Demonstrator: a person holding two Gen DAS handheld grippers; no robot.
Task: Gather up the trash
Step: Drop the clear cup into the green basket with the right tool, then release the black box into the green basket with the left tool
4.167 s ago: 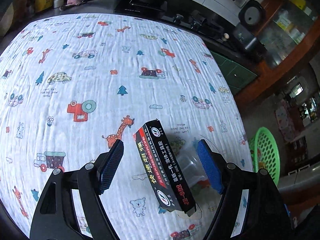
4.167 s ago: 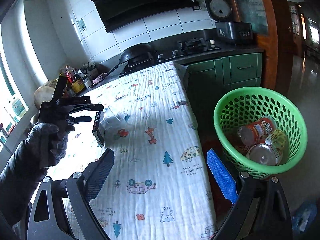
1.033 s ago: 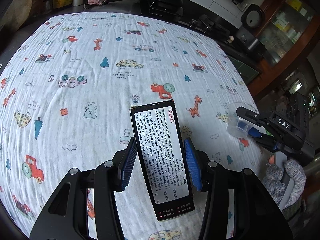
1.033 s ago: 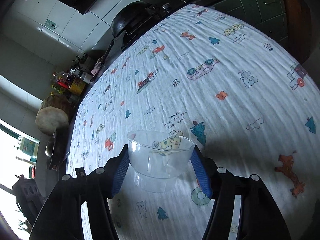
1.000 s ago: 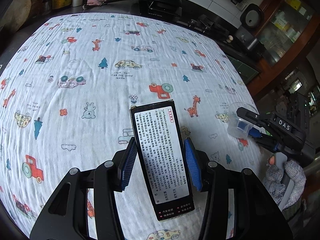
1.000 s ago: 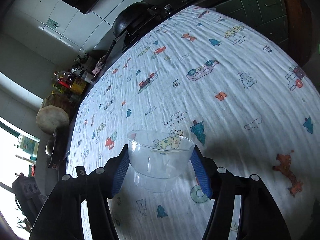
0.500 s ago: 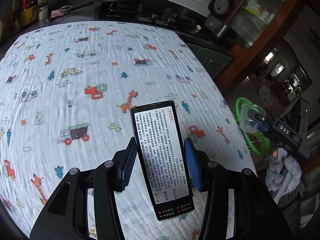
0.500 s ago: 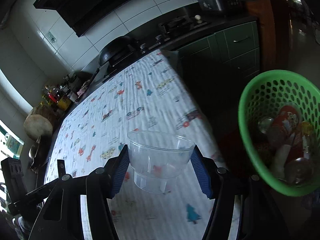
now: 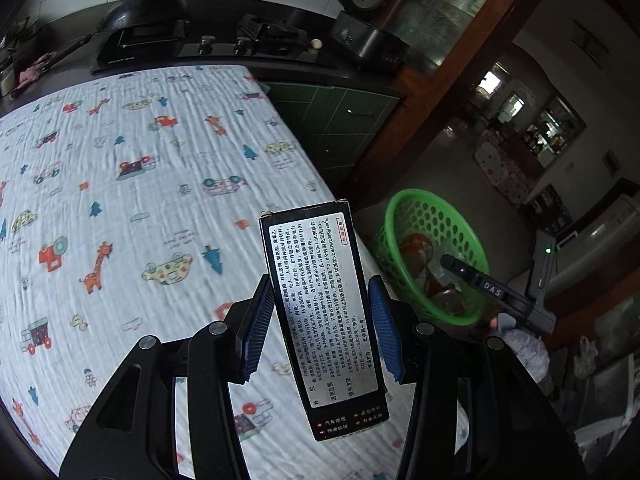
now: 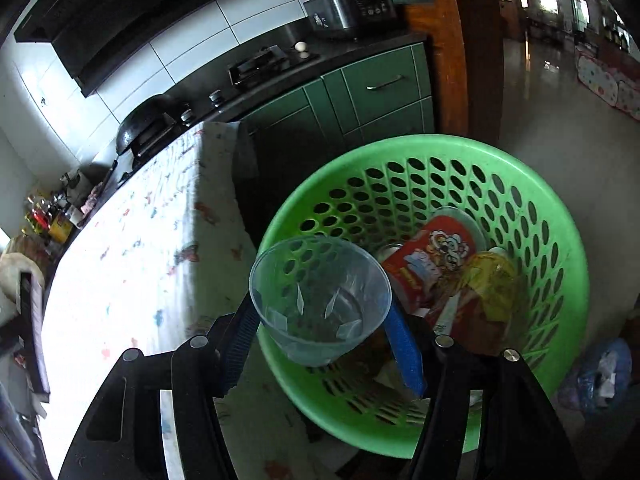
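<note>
Left wrist view shows my left gripper [image 9: 322, 326] pinching a black carton [image 9: 323, 320] by its long sides, both blue pads [image 9: 256, 330] pressed against it, printed label facing the camera. I hold it lifted above the counter [image 9: 120, 184], which is covered in a white cloth with cartoon cars, giraffes and trees. Off the counter's right edge, lower down, sits the green basket [image 9: 404, 204], and my right gripper's black body shows over it, held by a gloved hand [image 9: 520, 344].

From the right wrist, my right gripper [image 10: 320, 332] is clamped on a clear plastic cup [image 10: 320, 300], pads on opposite sides of its wall, mouth tipped toward the camera. The cup hangs over the near-left rim of the green basket [image 10: 560, 232]. Inside the basket lie a red snack canister [image 10: 432, 260] and a yellowish wrapper [image 10: 492, 280]. The cloth-covered counter [image 10: 132, 264] lies just to the basket's left.
</note>
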